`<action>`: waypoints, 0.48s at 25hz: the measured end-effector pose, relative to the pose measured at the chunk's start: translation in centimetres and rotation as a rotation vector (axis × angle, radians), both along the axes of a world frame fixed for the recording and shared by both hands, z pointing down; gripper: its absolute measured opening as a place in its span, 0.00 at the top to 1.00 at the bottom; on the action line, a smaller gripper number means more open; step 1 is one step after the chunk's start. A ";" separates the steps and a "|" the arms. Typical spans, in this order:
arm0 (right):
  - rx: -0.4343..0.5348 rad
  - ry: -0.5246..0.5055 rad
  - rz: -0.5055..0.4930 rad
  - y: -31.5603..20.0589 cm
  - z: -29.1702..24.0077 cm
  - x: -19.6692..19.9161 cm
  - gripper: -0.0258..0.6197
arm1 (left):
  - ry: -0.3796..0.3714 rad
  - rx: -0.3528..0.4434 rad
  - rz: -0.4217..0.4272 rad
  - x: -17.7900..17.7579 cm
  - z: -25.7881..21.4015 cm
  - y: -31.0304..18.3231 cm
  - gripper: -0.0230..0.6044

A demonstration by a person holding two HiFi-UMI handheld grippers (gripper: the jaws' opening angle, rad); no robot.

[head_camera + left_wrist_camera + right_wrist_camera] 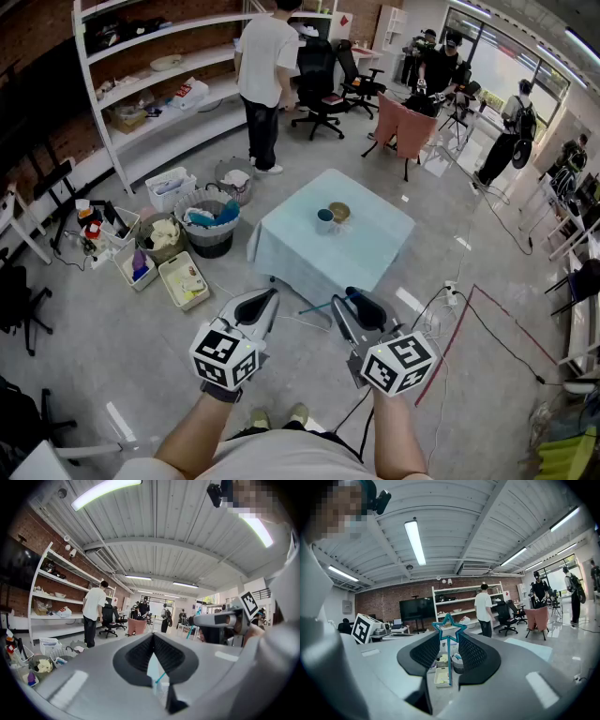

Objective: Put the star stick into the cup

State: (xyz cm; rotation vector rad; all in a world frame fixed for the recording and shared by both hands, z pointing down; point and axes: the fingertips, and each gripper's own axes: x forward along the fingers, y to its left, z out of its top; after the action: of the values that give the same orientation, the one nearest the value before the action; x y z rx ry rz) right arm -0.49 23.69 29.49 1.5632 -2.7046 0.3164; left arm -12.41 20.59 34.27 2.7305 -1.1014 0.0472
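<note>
Open-plan lab-workshop; brick wall (37, 56); white shelving (150, 84); office chairs (317, 75)

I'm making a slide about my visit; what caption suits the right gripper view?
Teal star stick clamped upright in the right hand-held gripper, white shelves behind.

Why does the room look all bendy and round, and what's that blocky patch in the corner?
Left gripper view: the wide-angle lens bows the ceiling and darkens the corners, and the ceiling light glares white. Right gripper view: same bending, but the star stick stays sharp. The blocky patches hide a face. Head view: the shelving leans and curves.
</note>
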 end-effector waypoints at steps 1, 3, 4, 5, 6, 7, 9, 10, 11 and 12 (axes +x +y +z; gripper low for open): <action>0.001 0.002 0.000 -0.1 -0.1 0.1 0.75 | 0.001 0.001 0.001 0.2 -0.1 -0.1 0.95; 0.002 0.003 0.001 -0.1 -0.2 0.3 0.75 | 0.004 0.003 0.004 0.5 -0.2 -0.1 0.95; 0.003 0.003 0.002 -0.1 -0.3 0.4 0.75 | 0.005 0.004 0.005 0.6 -0.2 -0.1 0.95; 0.004 0.003 0.002 0.0 -0.2 0.5 0.75 | 0.005 0.004 0.006 0.7 -0.2 0.0 0.95; 0.006 0.002 0.002 0.1 -0.2 0.5 0.75 | 0.005 0.005 0.007 0.8 -0.1 0.0 0.95; 0.007 0.002 0.001 0.2 -0.1 0.6 0.75 | 0.004 0.006 0.007 0.9 0.0 0.1 0.95; 0.009 0.002 0.001 0.4 0.0 0.7 0.75 | 0.004 0.007 0.008 1.1 0.0 0.2 0.95; 0.010 0.001 0.002 0.5 0.0 0.8 0.75 | 0.004 0.008 0.008 1.2 0.0 0.4 0.95; 0.011 0.000 0.003 0.7 0.1 1.0 0.75 | 0.004 0.009 0.008 1.3 0.0 0.5 0.95; 0.014 -0.001 0.004 0.9 0.1 1.2 0.75 | 0.004 0.011 0.007 1.4 0.0 0.7 0.95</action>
State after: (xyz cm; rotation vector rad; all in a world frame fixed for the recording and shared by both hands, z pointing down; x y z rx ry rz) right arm 0.75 24.56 29.55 1.5725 -2.7106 0.2994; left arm -10.96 21.27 34.31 2.7432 -1.0940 0.0363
